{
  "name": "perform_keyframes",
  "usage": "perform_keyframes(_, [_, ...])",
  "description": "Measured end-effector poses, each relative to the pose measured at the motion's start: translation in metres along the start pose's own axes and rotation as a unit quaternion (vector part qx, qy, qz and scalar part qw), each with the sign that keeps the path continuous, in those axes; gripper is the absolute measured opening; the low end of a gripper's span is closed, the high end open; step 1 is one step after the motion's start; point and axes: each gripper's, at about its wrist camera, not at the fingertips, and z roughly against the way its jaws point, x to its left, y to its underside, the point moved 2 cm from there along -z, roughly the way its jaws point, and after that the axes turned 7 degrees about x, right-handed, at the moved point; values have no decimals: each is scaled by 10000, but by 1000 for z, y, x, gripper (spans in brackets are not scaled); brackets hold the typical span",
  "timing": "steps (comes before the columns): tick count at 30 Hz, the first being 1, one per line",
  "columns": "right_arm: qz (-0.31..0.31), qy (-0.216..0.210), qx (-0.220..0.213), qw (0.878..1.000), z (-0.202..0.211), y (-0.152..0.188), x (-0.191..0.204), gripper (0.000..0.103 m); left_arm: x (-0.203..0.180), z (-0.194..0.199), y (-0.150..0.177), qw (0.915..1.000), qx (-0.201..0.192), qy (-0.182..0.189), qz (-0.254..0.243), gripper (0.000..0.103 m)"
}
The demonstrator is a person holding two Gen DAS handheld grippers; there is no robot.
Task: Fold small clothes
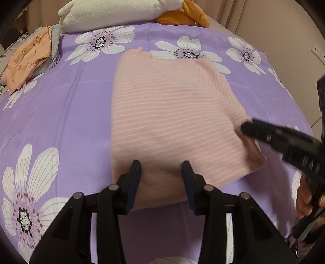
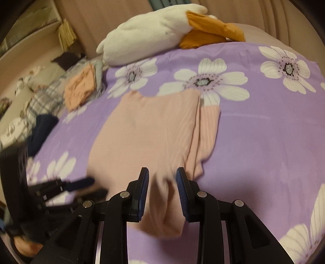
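Observation:
A pink striped garment (image 1: 172, 111) lies partly folded on the purple flowered bedsheet (image 1: 71, 121). In the left wrist view my left gripper (image 1: 161, 174) straddles its near hem; the cloth fills the gap between the jaws and its edge looks raised off the sheet. My right gripper (image 1: 245, 128) reaches in from the right onto the garment's right edge. In the right wrist view, which is blurred, the right gripper (image 2: 162, 180) pinches a raised fold of the pink garment (image 2: 146, 132) that hangs below the pads. The left gripper (image 2: 91, 185) shows at the lower left by the cloth's corner.
A folded orange and grey pile (image 1: 28, 58) sits at the far left of the bed. A white and orange plush toy (image 1: 113, 14) lies at the head. A dark blue garment (image 2: 42, 130) and plaid cloth (image 2: 44, 99) lie off to the left. A hand (image 1: 304, 199) holds the right tool.

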Motion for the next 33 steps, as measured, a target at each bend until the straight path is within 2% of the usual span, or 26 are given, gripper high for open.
perform_keyframes(5, [47, 260, 392, 9989, -11, 22, -1, 31, 1, 2, 8, 10000, 16, -43, 54, 41])
perform_keyframes(7, [72, 397, 419, 9983, -11, 31, -1, 31, 1, 5, 11, 10000, 16, -67, 61, 41])
perform_keyframes(11, [16, 408, 442, 9982, -1, 37, 0, 31, 1, 17, 18, 9999, -5, -35, 154, 43])
perform_keyframes(15, [158, 432, 224, 9987, 26, 39, 12, 31, 1, 35, 23, 9996, -115, -82, 252, 67])
perform_keyframes(17, [216, 518, 145, 9983, 36, 38, 19, 31, 0, 48, 24, 9994, -215, -149, 248, 73])
perform_keyframes(19, [285, 651, 105, 9974, 44, 37, 25, 39, 0, 57, 25, 9990, -246, -245, 277, 87])
perform_keyframes(21, [279, 757, 69, 9967, 50, 37, 28, 63, 0, 66, 26, 9987, -267, -310, 300, 94])
perform_keyframes(25, [175, 778, 40, 9968, 63, 34, 32, 67, 4, 83, 27, 9976, -272, -459, 435, 103])
perform_keyframes(29, [198, 908, -27, 9957, 79, 33, 40, 87, 7, 102, 28, 9969, -237, -529, 526, 103])
perform_keyframes(33, [256, 916, -275, 9951, 102, 30, 51, 95, 8, 120, 31, 9961, -280, -544, 638, 103])
